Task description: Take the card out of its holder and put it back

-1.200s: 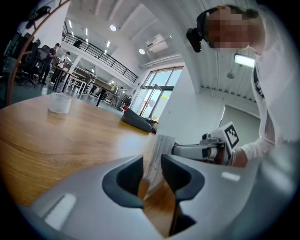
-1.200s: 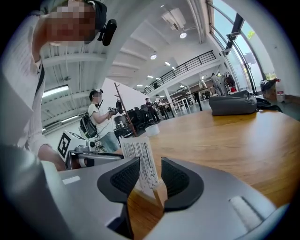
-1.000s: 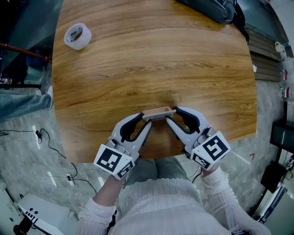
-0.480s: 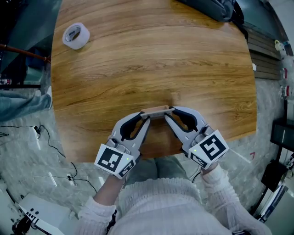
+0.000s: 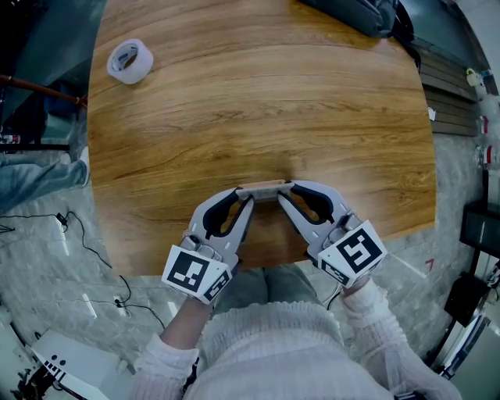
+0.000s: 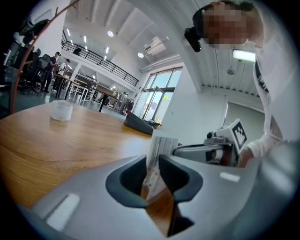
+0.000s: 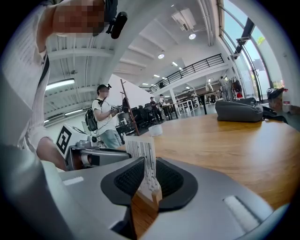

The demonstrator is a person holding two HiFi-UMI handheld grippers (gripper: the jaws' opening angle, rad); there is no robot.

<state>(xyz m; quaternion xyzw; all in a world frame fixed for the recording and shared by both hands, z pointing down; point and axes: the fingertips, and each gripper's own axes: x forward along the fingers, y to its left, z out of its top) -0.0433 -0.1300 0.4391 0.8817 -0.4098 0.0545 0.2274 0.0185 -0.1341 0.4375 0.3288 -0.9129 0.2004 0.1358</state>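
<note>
Step in hand, I think: grab card (image 6: 161, 145) for pulling out. Card stands in wood holder (image 5: 264, 188), near edge of desk (image 5: 258, 101). My left gripper (image 6: 152, 165) pinches card. Right gripper (image 7: 149, 174) closing, card between jaws. Next: lift card straight up, keep holder down.

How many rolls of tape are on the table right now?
1. The roll of tape lies flat near the table's far left corner. Nothing else like it shows, though the dark bag at the far edge could hide something.
</note>
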